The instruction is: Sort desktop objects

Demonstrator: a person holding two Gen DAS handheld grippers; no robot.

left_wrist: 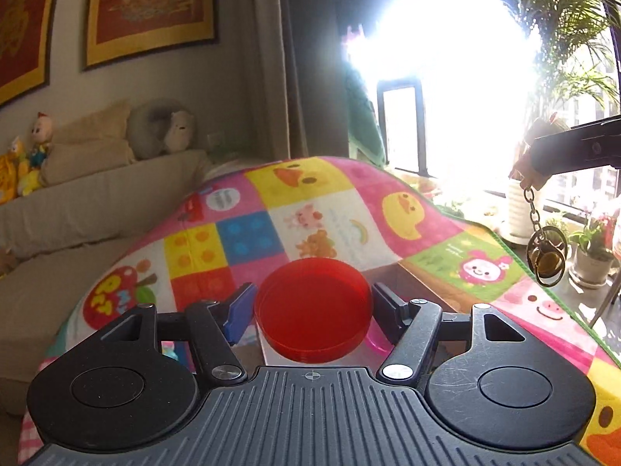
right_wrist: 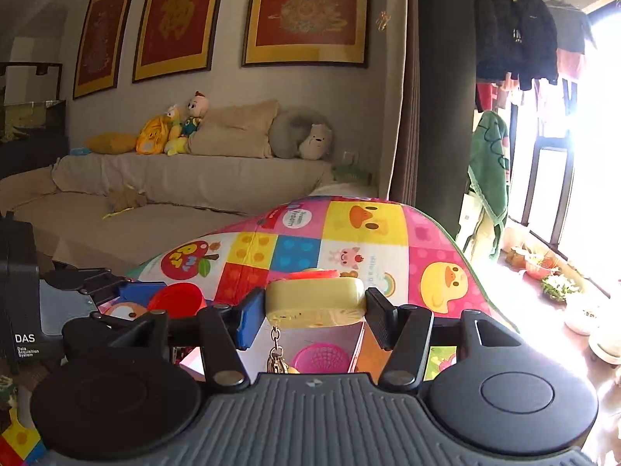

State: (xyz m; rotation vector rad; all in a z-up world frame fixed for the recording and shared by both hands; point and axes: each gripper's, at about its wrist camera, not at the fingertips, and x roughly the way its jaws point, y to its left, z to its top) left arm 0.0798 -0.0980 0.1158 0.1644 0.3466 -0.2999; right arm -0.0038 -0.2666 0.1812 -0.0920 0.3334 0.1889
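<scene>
L gripper (left_wrist: 313,308) is clamped on a red translucent round lid (left_wrist: 313,308), shallow w/ raised rim, held above the cartoon-patch blanket (left_wrist: 271,209). R gripper (right_wrist: 315,305) pinches a pale yellow rounded keychain (right_wrist: 315,303); its metal chain (right_wrist: 275,349) w/ rings dangles below, over a pink basket (right_wrist: 321,358).

A long beige sofa (right_wrist: 163,194) is sitting against the far grey wall (right_wrist: 233,85). Pillows and soft toys (right_wrist: 182,124) are resting along its back. Three red pictures in gold frames (right_wrist: 306,11) are hanging above it. A dark curtain (right_wrist: 438,77) is hanging to the right. Very bright sun is pouring through the window (left_wrist: 446,77) on the right. Green plants (left_wrist: 562,19) are growing beside it, and clothes (right_wrist: 516,31) are hanging up high.
</scene>
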